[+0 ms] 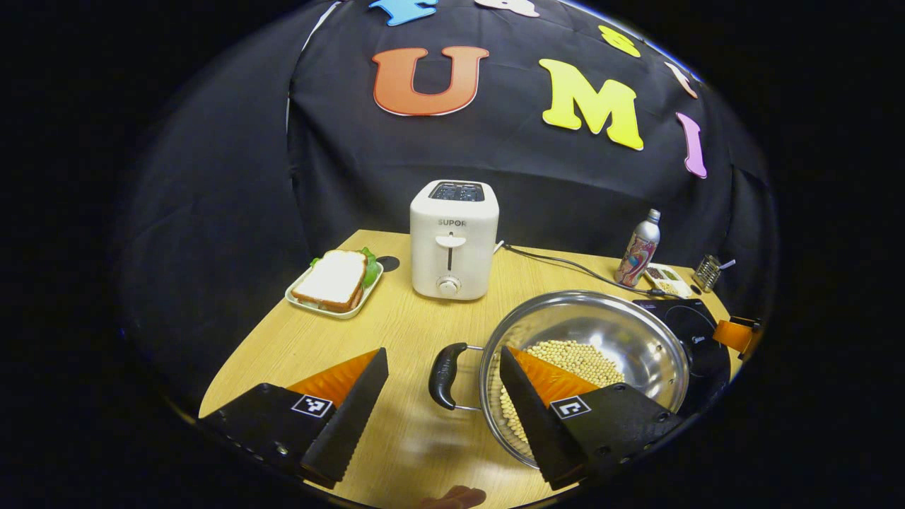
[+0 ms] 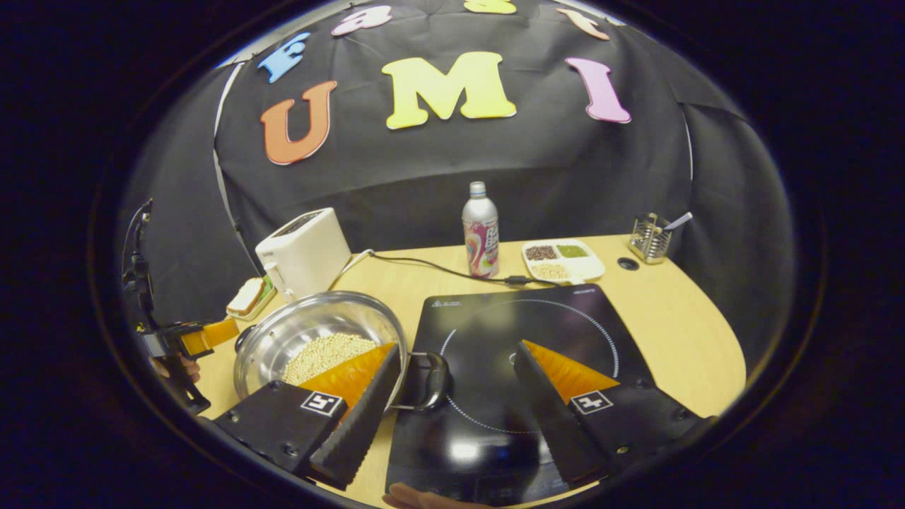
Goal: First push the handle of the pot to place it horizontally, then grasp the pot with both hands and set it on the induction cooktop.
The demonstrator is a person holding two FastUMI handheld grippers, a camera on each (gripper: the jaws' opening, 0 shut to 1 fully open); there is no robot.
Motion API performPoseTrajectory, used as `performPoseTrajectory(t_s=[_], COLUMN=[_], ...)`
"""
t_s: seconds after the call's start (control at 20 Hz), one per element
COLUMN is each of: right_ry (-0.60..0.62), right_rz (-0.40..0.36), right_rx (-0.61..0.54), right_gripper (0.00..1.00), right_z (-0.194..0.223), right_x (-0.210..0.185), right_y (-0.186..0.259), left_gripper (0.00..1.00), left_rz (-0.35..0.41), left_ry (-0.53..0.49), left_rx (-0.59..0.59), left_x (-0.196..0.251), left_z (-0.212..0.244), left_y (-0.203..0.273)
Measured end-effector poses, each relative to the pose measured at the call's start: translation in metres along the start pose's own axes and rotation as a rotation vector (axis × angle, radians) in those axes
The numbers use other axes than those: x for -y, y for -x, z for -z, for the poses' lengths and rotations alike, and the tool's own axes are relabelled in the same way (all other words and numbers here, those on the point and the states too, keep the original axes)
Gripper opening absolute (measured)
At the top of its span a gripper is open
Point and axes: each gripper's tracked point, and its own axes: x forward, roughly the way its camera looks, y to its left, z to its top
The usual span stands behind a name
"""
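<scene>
A steel pot holding pale beans stands on the wooden table, left of the black induction cooktop. My left gripper is open; the pot's black left handle lies between its fingers, untouched. One fingertip reaches over the pot's rim. My right gripper is open too, around the pot's right handle, which juts over the cooktop's edge. The pot sits under its left finger; the other finger hovers above the cooktop. The right gripper shows far right, the left gripper far left.
A white toaster stands at the back, its cable running across the table behind the cooktop. A sandwich plate, a bottle, a divided dish of grains and a metal utensil holder line the far side.
</scene>
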Motion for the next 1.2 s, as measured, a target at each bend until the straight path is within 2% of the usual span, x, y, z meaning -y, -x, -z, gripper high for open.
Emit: performPoseTrajectory(t_s=[0.25, 0.5, 0.55, 0.6, 0.65, 0.75, 0.8, 0.85, 0.9, 0.95, 1.0, 1.05, 1.15, 1.2], right_ry=[0.005, -0.005, 0.007, 0.014, 0.018, 0.042, 0.095, 0.135, 0.141, 0.137, 0.133, 0.134, 0.149, 0.154], right_rz=[0.013, -0.021, -0.015, -0.012, -0.004, 0.03, 0.043, 0.059, 0.071, 0.08, 0.079, 0.076, 0.07, 0.067], right_rx=[-0.058, -0.124, -0.104, -0.107, -0.102, -0.082, -0.083, -0.086, -0.092, -0.087, -0.087, -0.088, -0.092, -0.094], right_gripper=[0.99, 1.0, 0.97, 1.0, 0.92, 0.89, 0.87, 0.76, 0.81, 0.76, 0.8, 0.71, 0.65, 0.68], right_z=[0.022, 0.04, 0.036, 0.039, 0.04, 0.043, 0.045, 0.045, 0.048, 0.046, 0.045, 0.045, 0.045, 0.045], right_x=[-0.011, -0.026, -0.028, -0.029, -0.029, -0.028, -0.026, -0.026, -0.026, -0.025, -0.023, -0.023, -0.023, -0.022], right_y=[-0.029, -0.046, -0.047, -0.05, -0.049, -0.05, -0.05, -0.052, -0.052, -0.052, -0.052, -0.054, -0.054, -0.054], left_gripper=[0.96, 0.96, 0.95, 0.92, 0.88, 0.76, 0.69, 0.6, 0.7, 0.7, 0.7, 0.68, 0.66, 0.74], left_rz=[-0.009, 0.008, 0.012, 0.012, 0.014, 0.009, -0.008, -0.021, -0.033, -0.038, -0.038, -0.031, -0.01, 0.009], left_ry=[-0.017, -0.042, -0.043, -0.042, -0.04, -0.066, -0.089, -0.113, -0.134, -0.139, -0.14, -0.136, -0.141, -0.145], left_rx=[-0.034, -0.056, -0.057, -0.052, -0.045, -0.056, -0.06, -0.059, -0.063, -0.063, -0.069, -0.071, -0.081, -0.092], left_x=[0.0, 0.004, 0.006, 0.009, 0.011, 0.016, 0.015, 0.015, 0.014, 0.015, 0.015, 0.016, 0.015, 0.016], left_z=[0.017, 0.026, 0.026, 0.025, 0.024, 0.029, 0.031, 0.03, 0.03, 0.029, 0.03, 0.029, 0.029, 0.028], left_y=[-0.023, -0.036, -0.036, -0.036, -0.036, -0.039, -0.039, -0.039, -0.039, -0.04, -0.039, -0.039, -0.037, -0.037])
